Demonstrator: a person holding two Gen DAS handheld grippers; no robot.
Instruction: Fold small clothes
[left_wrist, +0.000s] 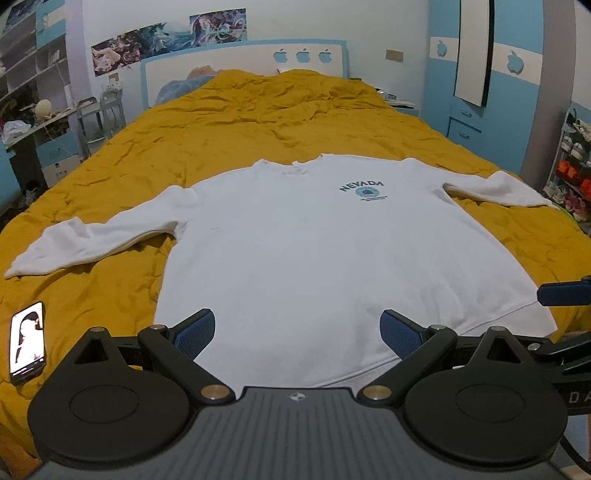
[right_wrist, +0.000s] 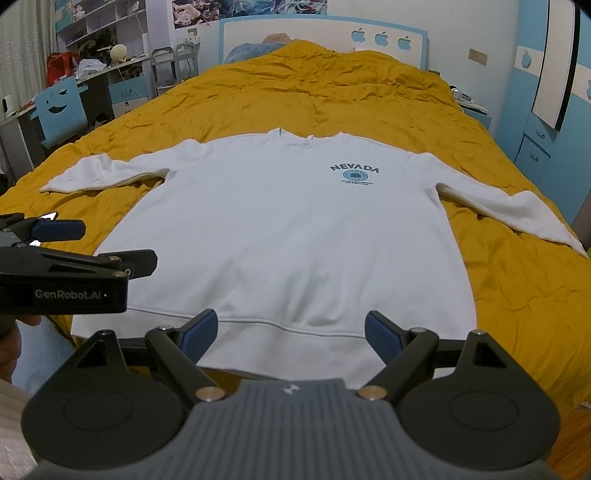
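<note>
While sweatshirt lies flat, both hand-held grippers gape wide, empty.

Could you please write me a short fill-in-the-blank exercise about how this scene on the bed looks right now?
1. The white sweatshirt lies spread out flat on a ____ bedspread.
2. The word printed on its chest is ____.
3. The left gripper and right gripper are both ____.
4. The smartphone lies beside the sweatshirt with its screen ____.

Missing words: yellow; NEVADA; open; lit
</note>
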